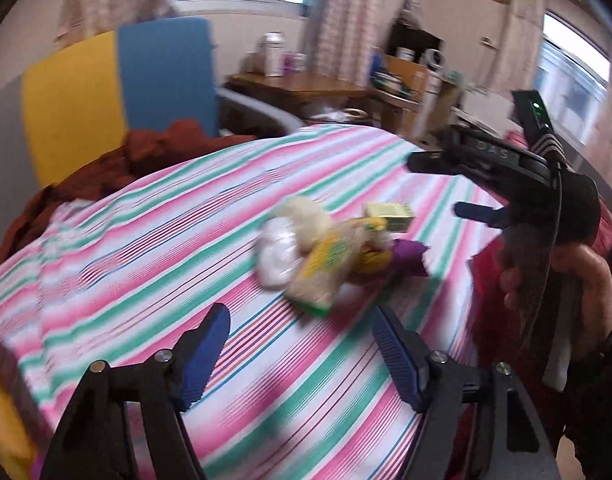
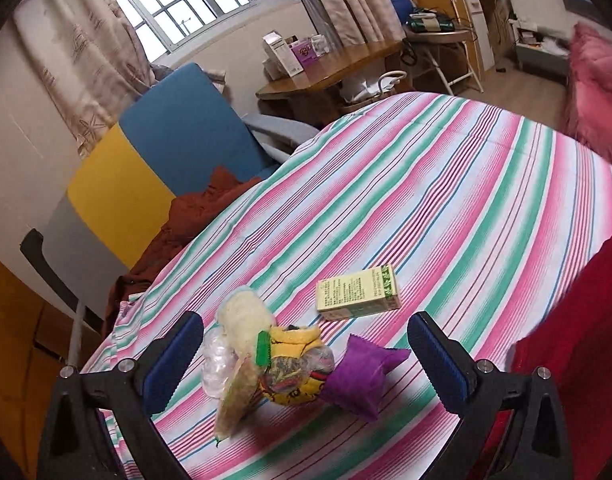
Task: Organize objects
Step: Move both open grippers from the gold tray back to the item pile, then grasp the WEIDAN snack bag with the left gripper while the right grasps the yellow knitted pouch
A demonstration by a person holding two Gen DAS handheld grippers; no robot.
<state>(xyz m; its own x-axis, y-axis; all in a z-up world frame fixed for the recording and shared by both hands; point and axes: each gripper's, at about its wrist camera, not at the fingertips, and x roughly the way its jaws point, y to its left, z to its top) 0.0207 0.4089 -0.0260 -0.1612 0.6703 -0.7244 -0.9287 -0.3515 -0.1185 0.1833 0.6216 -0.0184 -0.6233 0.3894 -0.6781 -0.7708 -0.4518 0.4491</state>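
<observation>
Blue-padded fingers [image 2: 174, 364] of right gripper [image 2: 306, 364] stand wide, empty, over the heap: purple pouch [image 2: 361, 372], yellow bag [image 2: 294, 376], clear packet [image 2: 216, 368]. Left gripper [image 1: 302, 352] partly open, empty. Green box [image 2: 357, 294] lies farther on striped bed [image 2: 445, 200]. Risk: packets overlap, so one grasp may drag neighbours.

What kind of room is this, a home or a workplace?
Most likely a bedroom in a home. A bed with a striped sheet fills the middle, curtains hang beside a barred window, and a wooden desk with small boxes stands against the wall.
</observation>
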